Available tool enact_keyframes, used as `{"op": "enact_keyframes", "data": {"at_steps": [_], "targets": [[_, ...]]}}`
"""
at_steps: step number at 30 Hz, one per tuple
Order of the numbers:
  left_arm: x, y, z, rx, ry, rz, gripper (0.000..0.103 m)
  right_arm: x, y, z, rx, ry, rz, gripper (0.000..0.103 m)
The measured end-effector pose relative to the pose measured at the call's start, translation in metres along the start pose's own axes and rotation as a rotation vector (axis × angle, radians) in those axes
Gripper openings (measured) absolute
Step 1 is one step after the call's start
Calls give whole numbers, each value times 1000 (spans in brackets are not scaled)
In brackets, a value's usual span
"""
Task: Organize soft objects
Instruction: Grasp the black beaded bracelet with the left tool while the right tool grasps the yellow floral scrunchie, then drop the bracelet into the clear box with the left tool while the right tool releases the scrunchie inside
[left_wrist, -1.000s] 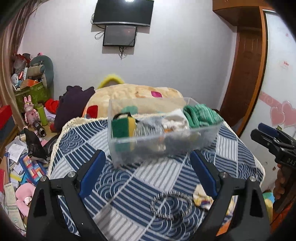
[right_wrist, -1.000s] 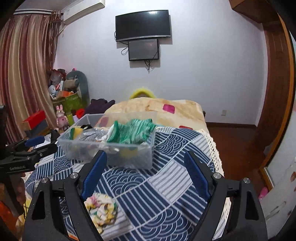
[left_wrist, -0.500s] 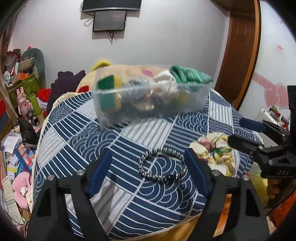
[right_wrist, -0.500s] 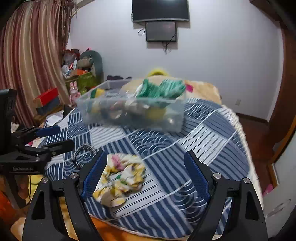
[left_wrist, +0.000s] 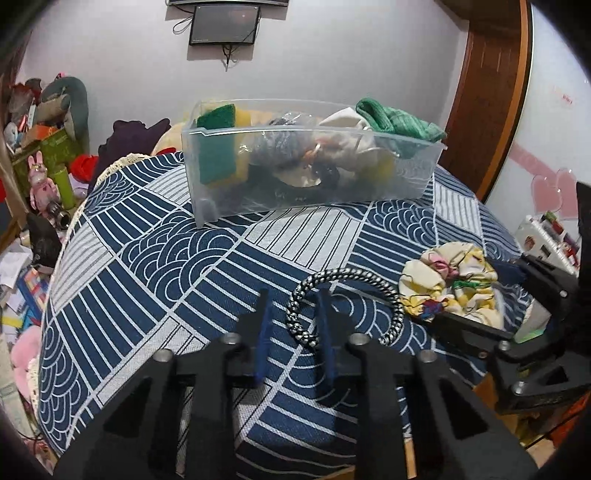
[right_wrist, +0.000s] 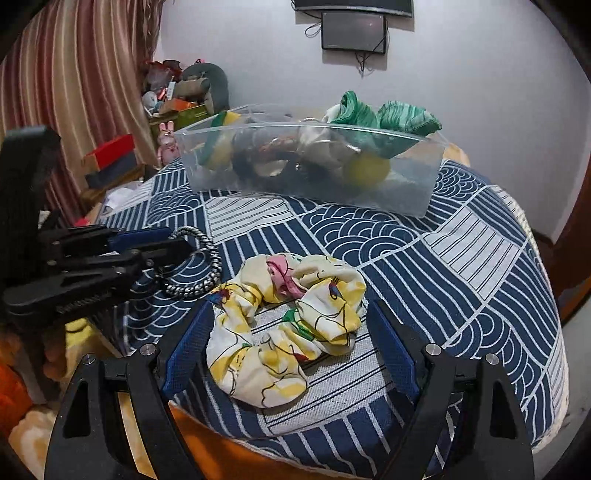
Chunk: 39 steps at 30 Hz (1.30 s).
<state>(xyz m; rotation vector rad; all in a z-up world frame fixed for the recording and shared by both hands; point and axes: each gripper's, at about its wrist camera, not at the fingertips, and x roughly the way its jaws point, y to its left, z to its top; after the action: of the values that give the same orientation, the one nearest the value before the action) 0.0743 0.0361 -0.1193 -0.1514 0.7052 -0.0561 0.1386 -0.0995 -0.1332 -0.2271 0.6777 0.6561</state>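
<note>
A black-and-white braided hair band lies on the blue patterned tablecloth. My left gripper has narrowed around the band's near left side, one finger inside the ring, one outside; it also shows in the right wrist view. A yellow floral scrunchie lies to the right; it also shows in the left wrist view. My right gripper is open, its fingers on either side of the scrunchie. A clear plastic bin behind holds sponges, cloths and hair ties.
The table's front edge is just under both grippers. Clutter, toys and boxes lie on the floor to the left. A wooden door stands at the right. A bed with a quilt is behind the bin.
Both grippers moved down and forward to the table. The left gripper's fingers closed in around the band's edge. The right gripper now straddles the scrunchie.
</note>
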Motion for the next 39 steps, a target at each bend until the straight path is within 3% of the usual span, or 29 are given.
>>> {"op": "enact_keyframes", "data": {"at_steps": [4, 6, 9, 11, 24, 26, 29, 36, 39], "targets": [[-1, 1, 0, -8, -2, -8, 10, -2, 4, 0, -21, -10, -20, 56], [-4, -1, 0, -4, -12, -8, 9, -3, 4, 0, -27, -16, -27, 37], [-11, -5, 2, 3, -33, -7, 8, -4, 2, 0, -22, -20, -16, 22], [-17, -7, 4, 8, -54, -10, 8, -6, 0, 1, -15, -26, -14, 19], [-45, -1, 36, 13, -156, 5, 4, -52, -29, 31, 41, -192, -87, 17], [-41, 0, 39, 25, -134, 10, 4, -56, -31, 37, 48, -214, -95, 17], [-27, 1, 37, 49, -78, 18, 13, -58, -35, 39, 61, -226, -91, 17], [18, 13, 23, 28, 73, 30, 13, -50, -35, 35, 66, -198, -66, 17], [18, 13, 20, 29, 54, 36, 11, -45, -37, 33, 72, -183, -53, 17]]}}
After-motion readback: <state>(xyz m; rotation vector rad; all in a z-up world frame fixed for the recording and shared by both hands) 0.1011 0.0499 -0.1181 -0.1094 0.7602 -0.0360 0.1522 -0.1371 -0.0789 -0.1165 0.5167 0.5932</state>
